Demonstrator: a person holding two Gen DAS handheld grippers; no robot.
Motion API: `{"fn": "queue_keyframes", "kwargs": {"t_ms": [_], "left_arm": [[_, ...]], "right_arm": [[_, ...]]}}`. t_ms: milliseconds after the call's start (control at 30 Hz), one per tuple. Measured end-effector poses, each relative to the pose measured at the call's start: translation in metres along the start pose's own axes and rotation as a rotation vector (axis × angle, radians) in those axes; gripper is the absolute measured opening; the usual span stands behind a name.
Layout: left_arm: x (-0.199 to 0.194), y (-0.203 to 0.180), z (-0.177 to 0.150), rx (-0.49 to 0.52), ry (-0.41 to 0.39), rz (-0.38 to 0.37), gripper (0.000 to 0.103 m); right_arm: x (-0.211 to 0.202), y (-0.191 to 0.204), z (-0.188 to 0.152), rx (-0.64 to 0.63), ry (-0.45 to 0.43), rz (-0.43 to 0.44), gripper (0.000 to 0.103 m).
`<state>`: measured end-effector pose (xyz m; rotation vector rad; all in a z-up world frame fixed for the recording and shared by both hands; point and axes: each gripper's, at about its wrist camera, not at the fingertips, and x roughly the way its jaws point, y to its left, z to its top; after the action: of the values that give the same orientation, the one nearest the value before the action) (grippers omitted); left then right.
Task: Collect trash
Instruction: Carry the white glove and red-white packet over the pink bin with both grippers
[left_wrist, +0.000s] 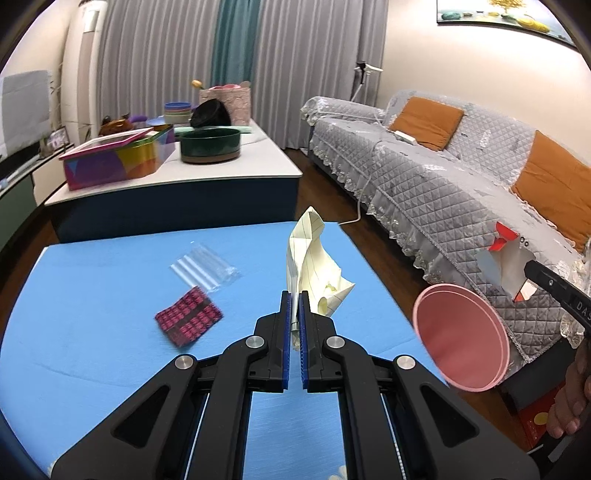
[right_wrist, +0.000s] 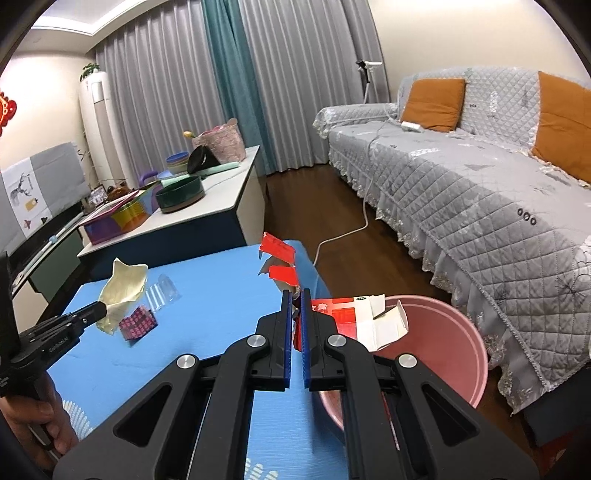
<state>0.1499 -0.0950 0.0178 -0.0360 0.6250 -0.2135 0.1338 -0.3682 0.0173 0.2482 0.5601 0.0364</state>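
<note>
My left gripper (left_wrist: 294, 300) is shut on a crumpled sheet of pale yellow lined paper (left_wrist: 314, 266), held up above the blue table (left_wrist: 92, 369). A pink-and-black wrapper (left_wrist: 188, 318) and a clear plastic wrapper (left_wrist: 205, 268) lie on the table to its left. My right gripper (right_wrist: 294, 300) is shut on a torn red-and-white carton (right_wrist: 354, 317), which hangs partly over the pink bin (right_wrist: 461, 339) beside the table's right edge. The left wrist view shows the bin (left_wrist: 461, 338) and the right gripper (left_wrist: 530, 268) with the carton (left_wrist: 506, 254). In the right wrist view the left gripper (right_wrist: 101, 307) holds the paper (right_wrist: 123, 288).
A white-topped coffee table (left_wrist: 229, 166) behind the blue table carries a colourful box (left_wrist: 118, 158) and a dark green bowl (left_wrist: 210, 144). A grey quilted sofa (right_wrist: 480, 206) runs along the right. A white cable (right_wrist: 343, 232) trails on the wooden floor between them.
</note>
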Motion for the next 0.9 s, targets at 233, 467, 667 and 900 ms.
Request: {"fn": "queue_keyframes", "kwargs": {"t_ms": [233,467,667,900], "left_arm": [[0.006,-0.032,0.001,0.038,0.000,-0.047,0.004],[0.017,-0.072,0.001,0.084,0.010,-0.104,0.004],[0.030,-0.102,0.002,0.121,0.021,-0.151,0.004],[0.043,-0.133,0.003,0.165,0.035,-0.204,0.004]], "right_arm": [[-0.007,-0.030,0.011,0.053,-0.025,-0.045,0.005],[-0.011,-0.067,0.019,0.128,-0.036,-0.089,0.005],[-0.011,-0.083,0.021,0.148,-0.037,-0.115,0.005],[-0.010,-0.097,0.023,0.164,-0.035,-0.136,0.005]]}}
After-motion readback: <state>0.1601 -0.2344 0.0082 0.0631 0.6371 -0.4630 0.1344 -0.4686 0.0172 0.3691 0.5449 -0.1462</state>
